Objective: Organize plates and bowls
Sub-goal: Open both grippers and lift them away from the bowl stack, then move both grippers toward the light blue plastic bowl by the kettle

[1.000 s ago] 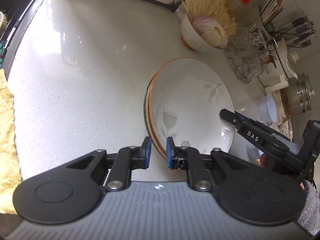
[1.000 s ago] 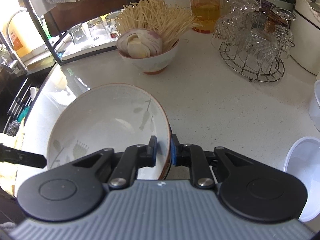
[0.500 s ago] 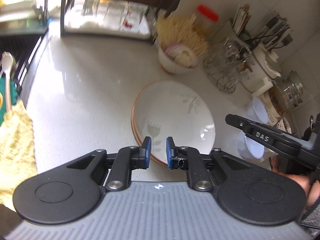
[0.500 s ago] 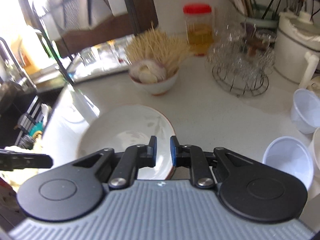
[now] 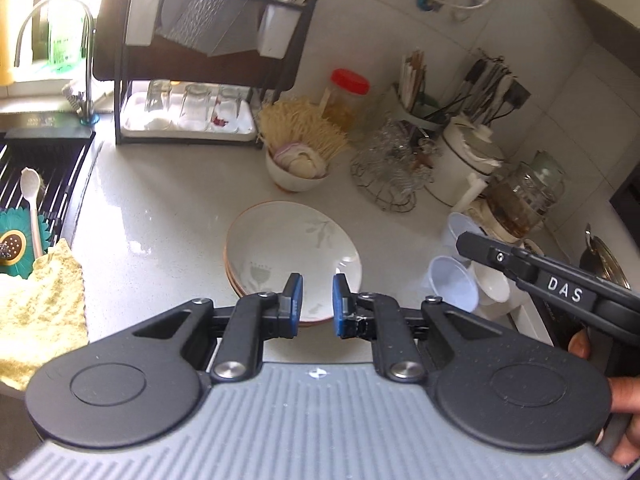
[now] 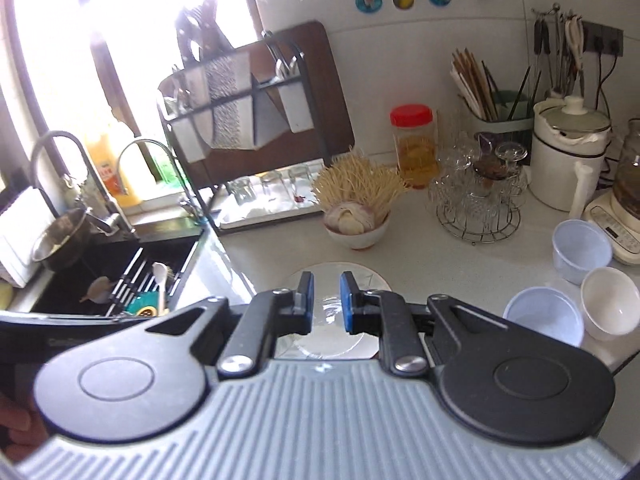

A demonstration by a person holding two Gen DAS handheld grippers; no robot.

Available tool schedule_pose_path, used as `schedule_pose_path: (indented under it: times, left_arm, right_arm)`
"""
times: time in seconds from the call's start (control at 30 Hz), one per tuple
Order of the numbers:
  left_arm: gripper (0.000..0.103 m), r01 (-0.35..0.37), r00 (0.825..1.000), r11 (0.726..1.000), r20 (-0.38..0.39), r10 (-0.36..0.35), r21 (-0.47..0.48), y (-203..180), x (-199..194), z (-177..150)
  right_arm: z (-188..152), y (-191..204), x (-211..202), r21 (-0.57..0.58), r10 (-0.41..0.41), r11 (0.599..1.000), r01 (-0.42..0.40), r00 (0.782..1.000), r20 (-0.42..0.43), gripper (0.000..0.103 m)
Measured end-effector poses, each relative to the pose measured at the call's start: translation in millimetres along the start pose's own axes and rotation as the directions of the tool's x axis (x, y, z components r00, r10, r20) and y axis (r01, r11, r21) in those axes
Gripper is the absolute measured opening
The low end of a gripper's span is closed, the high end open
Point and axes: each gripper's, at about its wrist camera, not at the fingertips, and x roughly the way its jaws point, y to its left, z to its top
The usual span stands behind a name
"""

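Note:
A stack of white plates with orange rims and a leaf print [image 5: 292, 248] lies flat on the pale counter. My left gripper [image 5: 316, 284] hovers above its near edge, shut with nothing between the blue pads. My right gripper [image 6: 325, 280] hangs over the same stack [image 6: 372, 280], also shut and empty. Its black fingers [image 5: 480, 246] show at the right in the left wrist view. To the right of the plates stand two lilac plastic bowls [image 6: 544, 316] [image 6: 582, 248] and a white bowl [image 6: 612, 304]. A bowl of enoki mushrooms and onion [image 5: 298, 168] sits behind the plates.
A black dish rack [image 5: 192, 120] with glasses stands at the back. The sink [image 5: 36, 184] with a spoon and a yellow cloth [image 5: 36, 304] is at the left. A wire rack of glasses [image 5: 392, 172], a red-lidded jar [image 6: 414, 148] and appliances crowd the right.
Both grippers have lifted and drawn back from the plate stack. A second ago their pads sat at its rim; now the stack lies apart from them on the counter.

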Motion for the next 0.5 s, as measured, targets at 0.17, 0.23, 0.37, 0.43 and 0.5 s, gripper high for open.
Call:
schedule_pose_path:
  times: [0.17, 0.23, 0.37, 0.43, 0.5]
  left_arm:
    - [0.017, -0.002, 1.0, 1.0, 0.014, 0.002, 0.02, -10, -21, -22]
    - [0.017, -0.002, 1.0, 1.0, 0.013, 0.001, 0.019, -11, -27, -30]
    - [0.017, 0.006, 1.0, 1.0, 0.005, -0.007, 0.019, -16, -33, -45]
    - [0.017, 0.018, 1.0, 1.0, -0.001, -0.018, 0.022, -19, -34, -50]
    - [0.017, 0.031, 1.0, 0.999, -0.007, -0.031, 0.027, -23, -35, -56]
  right_arm:
    - [-20, 6, -27, 0.014, 0.001, 1.0, -0.001, 1.0, 0.004, 0.017]
    - [-28, 7, -33, 0.019, -0.001, 1.0, 0.001, 1.0, 0.0, 0.017]
    - [-44, 6, -47, 0.041, -0.015, 0.999, 0.016, 1.0, -0.007, 0.017]
    - [-51, 5, -54, 0.051, -0.026, 0.998, 0.027, 1.0, -0.007, 0.017]
    - [-56, 2, -63, 0.062, -0.041, 0.997, 0.041, 0.999, -0.004, 0.017]
